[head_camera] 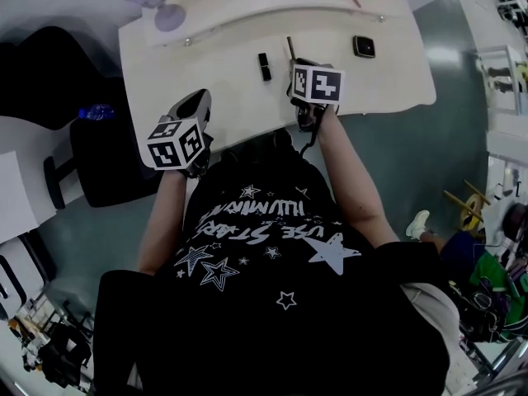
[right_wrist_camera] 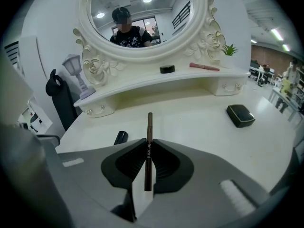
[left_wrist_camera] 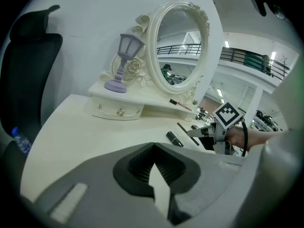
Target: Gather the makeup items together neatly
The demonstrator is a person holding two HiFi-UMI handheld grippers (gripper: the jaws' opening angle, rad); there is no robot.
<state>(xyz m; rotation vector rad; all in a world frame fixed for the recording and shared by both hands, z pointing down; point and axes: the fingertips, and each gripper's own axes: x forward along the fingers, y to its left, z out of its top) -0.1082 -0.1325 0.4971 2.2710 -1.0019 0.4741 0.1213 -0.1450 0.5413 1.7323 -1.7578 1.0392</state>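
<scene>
In front of the mirror (right_wrist_camera: pixel 156 4): my right gripper (right_wrist_camera: pixel 148 151) is squeezed onto a thin brown pencil (right_wrist_camera: pixel 149 127). I hold it by its middle, tip toward the mirror, so it cannot roll.
Writing: tiny white letters on the pencil look like "bobeini".
Left gripper (left_wrist_camera: pixel 154 170): closed, with nothing in it. I think it is just waiting.
Table below the mirror: black lipstick (right_wrist_camera: pixel 120 137) on the left, black compact (right_wrist_camera: pixel 240 115) on the right, well apart.
Shelf under the mirror: round black pot (right_wrist_camera: pixel 166 69) and pink stick (right_wrist_camera: pixel 204 66).
Job: I think most is still left, because the things lie spread out.
</scene>
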